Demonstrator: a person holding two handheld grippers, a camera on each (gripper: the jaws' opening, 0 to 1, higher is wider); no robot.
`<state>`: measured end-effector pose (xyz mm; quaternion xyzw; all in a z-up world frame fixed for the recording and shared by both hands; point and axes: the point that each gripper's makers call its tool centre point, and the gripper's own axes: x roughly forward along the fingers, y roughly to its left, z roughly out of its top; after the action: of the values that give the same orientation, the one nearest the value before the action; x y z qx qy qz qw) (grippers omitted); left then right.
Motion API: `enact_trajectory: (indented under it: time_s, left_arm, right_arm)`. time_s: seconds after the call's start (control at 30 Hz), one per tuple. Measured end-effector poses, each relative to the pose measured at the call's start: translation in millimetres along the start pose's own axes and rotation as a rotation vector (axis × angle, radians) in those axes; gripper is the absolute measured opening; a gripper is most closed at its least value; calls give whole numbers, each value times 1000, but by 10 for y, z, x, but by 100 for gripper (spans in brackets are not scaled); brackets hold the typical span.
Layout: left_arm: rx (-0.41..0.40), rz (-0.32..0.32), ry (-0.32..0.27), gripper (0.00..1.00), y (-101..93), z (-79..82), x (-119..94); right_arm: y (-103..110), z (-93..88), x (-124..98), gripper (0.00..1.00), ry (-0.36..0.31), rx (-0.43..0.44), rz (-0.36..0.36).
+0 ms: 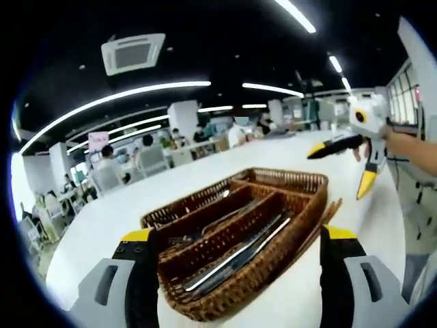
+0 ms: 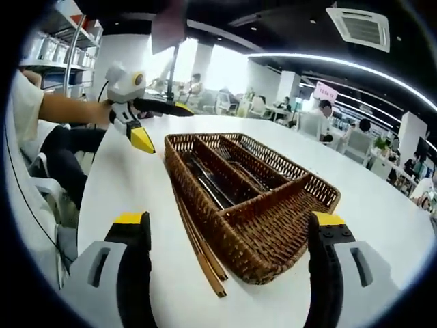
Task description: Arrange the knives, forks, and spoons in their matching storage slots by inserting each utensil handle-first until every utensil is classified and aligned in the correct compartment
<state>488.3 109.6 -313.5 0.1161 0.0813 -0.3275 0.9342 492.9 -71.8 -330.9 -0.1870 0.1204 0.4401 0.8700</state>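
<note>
A brown wicker cutlery basket (image 1: pixel 225 301) (image 2: pixel 273 260) with long compartments sits on the white table (image 1: pixel 109 219) (image 2: pixel 136 184). Metal knives (image 1: pixel 235 258) lie in its right-hand slot in the left gripper view, and more utensils (image 1: pixel 205 229) fill the slot beside them. In the right gripper view, dark metal utensils (image 2: pixel 208 183) lie in the long slots. My left gripper (image 1: pixel 237 236) (image 2: pixel 162 124) stands open, holding nothing, at one end of the basket. My right gripper (image 2: pixel 229 220) (image 1: pixel 341 167) is open and holds nothing at the opposite end.
Brown chopsticks (image 1: pixel 329 217) (image 2: pixel 201 254) lie on the table along one side of the basket. A person's arm (image 2: pixel 68 109) holds the far gripper. People sit at tables (image 1: pixel 147 157) in the background. The table edge (image 2: pixel 85 205) runs close by.
</note>
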Motion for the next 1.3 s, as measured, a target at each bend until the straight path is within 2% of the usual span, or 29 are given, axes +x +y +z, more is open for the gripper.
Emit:
enact_trajectory:
  time_s: [0.13,0.23,0.27,0.33,0.4,0.5,0.63,0.67,0.73,0.9,1.07,1.3]
  left_arm:
    - [-19,17,7,100,-66,-45,-68]
    - [-50,25,-18,100,-121,-37,-118]
    - [-64,24,-21,100,-156,-44,-141]
    - [-72,43,-27,100,-193,-56,-181]
    - [-71,52,-18,100,-247,-85,-219]
    - [-53,56,-28,100,-261,-64,-233]
    - [-60,51,-47,100,-363,-81,-266]
    - [-63,48,-31,100,-388,-131,-257]
    - [-58,50,-13,100,-390,-186,-256]
    - [-70,42,-23,100,-374,-203,-282]
    - [-65,-2,-24,100,-561,-261,-293]
    - [-36,-8,-29,100,-557,-278,-323]
  right_arm:
    - [85,-33,-118,98,-15,-4,-10]
    - [126,-70,-123,96,-7,-23,-6]
    - [164,-113,-132,93,9,-17,6]
    - [270,-173,-151,79,24,-28,46]
    - [290,-209,-150,74,34,-44,50]
    - [371,-320,-153,73,47,-54,61]
    - [423,-415,-159,74,64,-19,91]
    - [444,-430,-158,73,63,13,108]
    - [479,-440,-161,70,63,18,117]
    - [558,-496,-165,49,87,21,159]
    - [625,-592,-130,50,119,28,177]
    - [674,-646,-109,49,138,40,201]
